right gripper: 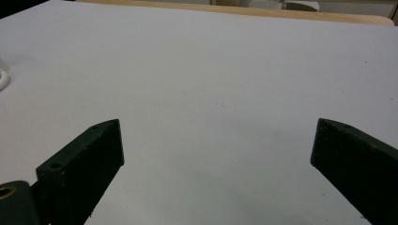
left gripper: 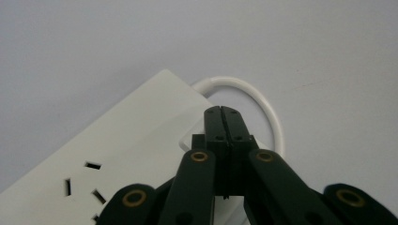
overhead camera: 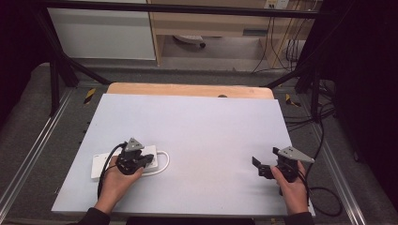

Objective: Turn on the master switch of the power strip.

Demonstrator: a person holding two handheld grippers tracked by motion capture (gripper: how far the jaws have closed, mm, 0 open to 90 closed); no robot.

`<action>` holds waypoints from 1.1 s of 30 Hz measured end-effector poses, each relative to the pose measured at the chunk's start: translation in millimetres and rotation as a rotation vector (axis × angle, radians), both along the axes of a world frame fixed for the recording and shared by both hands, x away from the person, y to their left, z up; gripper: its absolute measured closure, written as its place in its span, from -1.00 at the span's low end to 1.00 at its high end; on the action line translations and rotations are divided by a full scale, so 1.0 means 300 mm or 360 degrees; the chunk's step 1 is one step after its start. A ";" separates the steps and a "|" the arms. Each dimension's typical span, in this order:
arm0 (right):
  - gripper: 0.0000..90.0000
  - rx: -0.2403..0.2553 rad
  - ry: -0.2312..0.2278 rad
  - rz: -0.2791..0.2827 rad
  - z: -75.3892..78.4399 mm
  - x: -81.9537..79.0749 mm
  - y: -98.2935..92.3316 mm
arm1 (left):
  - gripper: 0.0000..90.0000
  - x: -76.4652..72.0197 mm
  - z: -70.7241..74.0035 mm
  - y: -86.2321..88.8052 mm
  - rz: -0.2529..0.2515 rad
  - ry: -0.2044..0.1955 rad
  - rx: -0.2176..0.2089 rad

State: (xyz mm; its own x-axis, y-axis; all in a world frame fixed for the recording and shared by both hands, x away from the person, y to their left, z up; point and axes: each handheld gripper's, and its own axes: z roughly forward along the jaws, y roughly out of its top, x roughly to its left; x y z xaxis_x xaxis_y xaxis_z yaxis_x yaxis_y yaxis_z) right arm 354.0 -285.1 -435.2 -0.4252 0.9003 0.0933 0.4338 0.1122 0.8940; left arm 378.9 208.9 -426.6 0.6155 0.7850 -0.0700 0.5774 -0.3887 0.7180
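the white power strip (overhead camera: 105,164) lies flat on the pale table sheet (overhead camera: 197,126), at about 8 o'clock from the sheet's middle in the high view, near the person's edge. its white cord (overhead camera: 164,161) leaves the strip's end at 3 o'clock and curls back in a loop that lies on the sheet.

the left gripper (overhead camera: 149,160), held in the left hand (overhead camera: 116,180), sits over the cord end of the strip. in the left gripper view the left gripper (left gripper: 228,112) has its 2 black jaws clenched flat against each other with nothing between them, the tips hanging over the corner of the power strip (left gripper: 126,140) where the cord (left gripper: 263,103) comes out; whether the tips touch the strip i cannot tell. a group of socket slots (left gripper: 82,183) shows on the strip at 7 o'clock in that view.

the right gripper (overhead camera: 259,166), held in the right hand (overhead camera: 293,185), is at 4 o'clock from the sheet's middle in the high view, well apart from the strip. in the right gripper view the right gripper (right gripper: 216,136) has its jaws released and spread wide over bare sheet, holding nothing. a bit of the white cord (right gripper: 3,78) shows at 9 o'clock in that view.

the wooden table edge (overhead camera: 187,89) runs past the sheet at 12 o'clock in the high view.
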 end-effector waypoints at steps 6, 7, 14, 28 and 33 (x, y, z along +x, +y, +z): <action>-0.92 -0.0001 0.0001 0.0000 0.000 0.000 0.000 | 1.00 0.000 -0.001 0.000 0.0004 -0.0001 -0.0007; -0.92 -0.0001 0.0001 0.0001 0.000 0.000 0.000 | 1.00 0.000 -0.001 0.000 0.0004 -0.0001 -0.0007; -0.92 -0.0002 0.0001 0.0000 0.000 0.000 0.000 | 1.00 0.002 0.000 0.001 -0.0001 0.0007 -0.0007; -0.92 -0.0002 0.0001 0.0000 0.000 0.000 -0.001 | 1.00 0.004 -0.001 0.001 0.0003 0.0013 -0.0019; -0.92 -0.0002 0.0001 0.0000 0.000 0.000 0.000 | 1.00 0.003 0.000 0.001 -0.0005 0.0013 -0.0001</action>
